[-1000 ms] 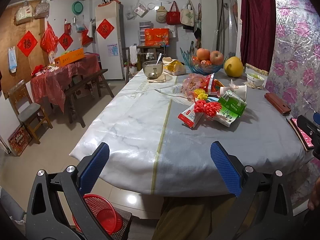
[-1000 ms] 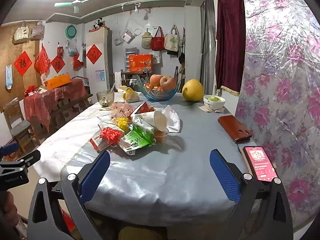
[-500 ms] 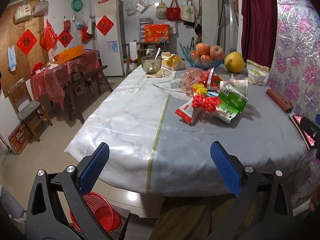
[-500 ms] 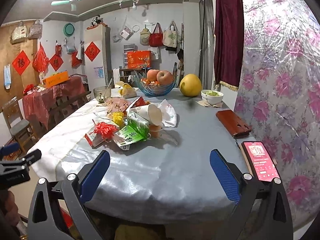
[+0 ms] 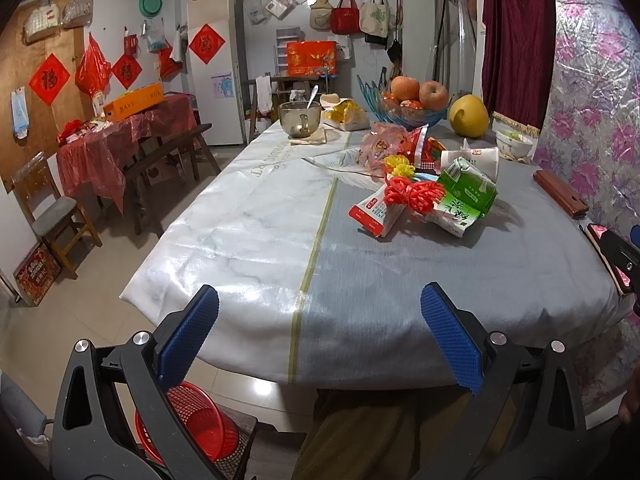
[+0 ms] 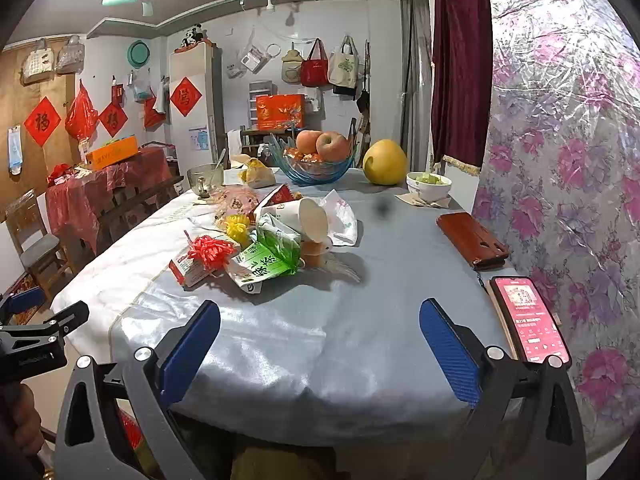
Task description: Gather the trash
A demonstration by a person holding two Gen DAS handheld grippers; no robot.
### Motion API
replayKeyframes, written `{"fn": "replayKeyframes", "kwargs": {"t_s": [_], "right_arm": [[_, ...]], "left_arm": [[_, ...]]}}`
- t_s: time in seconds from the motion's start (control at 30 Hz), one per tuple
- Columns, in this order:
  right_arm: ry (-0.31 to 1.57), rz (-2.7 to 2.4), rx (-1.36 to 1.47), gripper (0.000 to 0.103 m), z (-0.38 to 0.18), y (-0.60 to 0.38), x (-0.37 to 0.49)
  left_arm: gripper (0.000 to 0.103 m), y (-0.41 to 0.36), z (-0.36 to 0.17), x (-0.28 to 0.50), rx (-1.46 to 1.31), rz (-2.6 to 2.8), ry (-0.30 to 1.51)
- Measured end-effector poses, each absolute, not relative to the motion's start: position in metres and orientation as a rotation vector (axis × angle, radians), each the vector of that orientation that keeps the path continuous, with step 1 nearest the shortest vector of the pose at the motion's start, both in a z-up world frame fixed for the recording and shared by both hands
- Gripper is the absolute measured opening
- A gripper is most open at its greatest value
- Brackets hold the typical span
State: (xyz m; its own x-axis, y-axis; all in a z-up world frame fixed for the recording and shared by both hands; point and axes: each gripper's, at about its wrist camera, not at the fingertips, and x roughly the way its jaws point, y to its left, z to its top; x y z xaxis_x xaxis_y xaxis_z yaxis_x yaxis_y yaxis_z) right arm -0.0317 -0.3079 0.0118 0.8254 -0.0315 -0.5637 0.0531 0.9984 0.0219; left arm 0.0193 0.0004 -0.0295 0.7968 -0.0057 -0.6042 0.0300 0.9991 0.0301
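Trash pile sits mid-surface, right of the gold stripe: green crumpled tea carton [image 5: 466,200], red-and-white flattened carton [image 5: 374,213] touching it with a red frilly ribbon bundle [image 5: 414,196] on top, white paper cup [image 6: 310,218] tipped on its side behind. Grey-and-white cloth-covered surface [image 5: 256,240]. Red mesh basket [image 5: 196,426] on a stool below the near edge. Left hand-held gripper [image 5: 318,336] and right hand-held gripper [image 6: 320,344]: both spread wide, empty, hovering at the near edge, well short of the pile

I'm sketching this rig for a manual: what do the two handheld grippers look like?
Both match: the left gripper and right gripper have dark grey plastic arms with slot cut-outs, silver pivot bolts and blue textured finger pads. No cables or sleeves show.
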Motion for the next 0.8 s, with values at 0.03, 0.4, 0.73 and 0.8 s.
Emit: {"fn": "replayKeyframes", "kwargs": {"t_s": [0.03, 0.4, 0.73, 0.8], "right_arm": [[0.599, -0.044, 0.037, 0.098, 0.0115, -0.3075, -0.0315], [0.589, -0.043, 0.038, 0.098, 0.0135, -0.3076, -0.0343], [0.588, -0.042, 0.039, 0.098, 0.0136, -0.3075, -0.0344], [0.588, -0.043, 0.038, 0.098, 0.0136, -0.3075, -0.0344]], "left_arm": [[0.097, -0.0002, -0.0307, 0.0195, 0.040, -0.019, 0.649], [0.097, -0.0005, -0.0324, 0.0194, 0.041, -0.021, 0.648], [0.097, -0.0018, -0.0335, 0.0196, 0.041, -0.021, 0.652], [0.097, -0.0014, -0.0337, 0.0195, 0.040, -0.022, 0.651]]}}
